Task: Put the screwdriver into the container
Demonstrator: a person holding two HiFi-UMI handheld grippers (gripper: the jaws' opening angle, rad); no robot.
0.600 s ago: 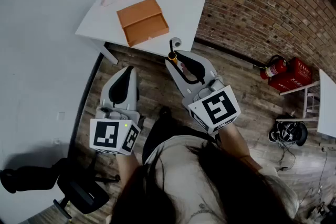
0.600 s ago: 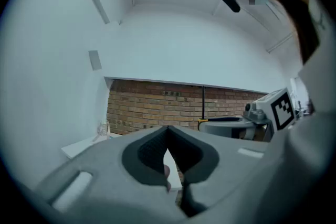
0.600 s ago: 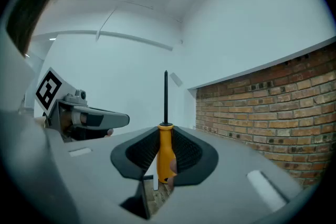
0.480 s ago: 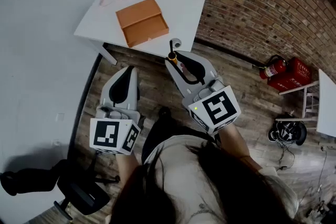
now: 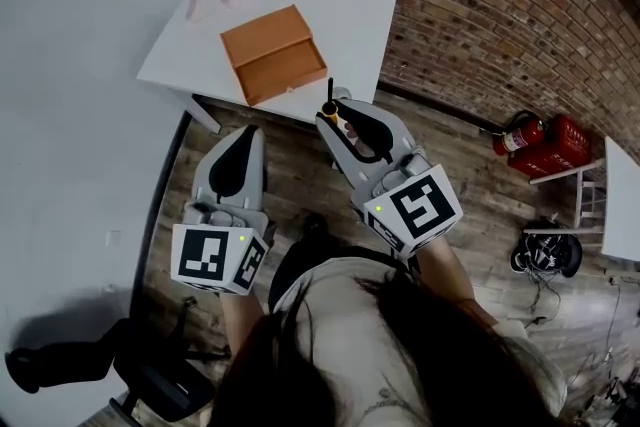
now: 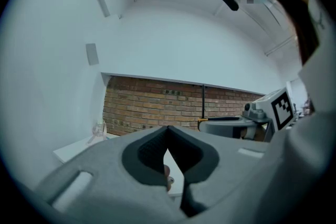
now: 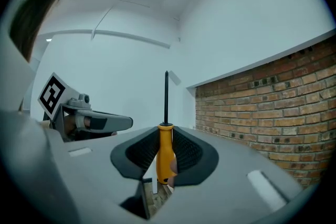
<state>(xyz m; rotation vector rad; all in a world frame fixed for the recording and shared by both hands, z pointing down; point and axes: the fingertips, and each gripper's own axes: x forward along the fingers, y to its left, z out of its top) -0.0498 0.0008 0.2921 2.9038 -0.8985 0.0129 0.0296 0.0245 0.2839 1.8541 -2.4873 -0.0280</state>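
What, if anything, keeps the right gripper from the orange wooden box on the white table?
Probably nothing: the right gripper, holding the yellow-handled screwdriver, is at the table's edge, with bare tabletop before the box.

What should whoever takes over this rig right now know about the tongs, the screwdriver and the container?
Left tongs: shut, empty, level, short of the table.
Right tongs: shut on the screwdriver by its yellow handle, shaft upright, at the table's near edge.
Container: open wooden box on the table.
Done: screwdriver picked up.
Left: carry it over the container and release it inside.
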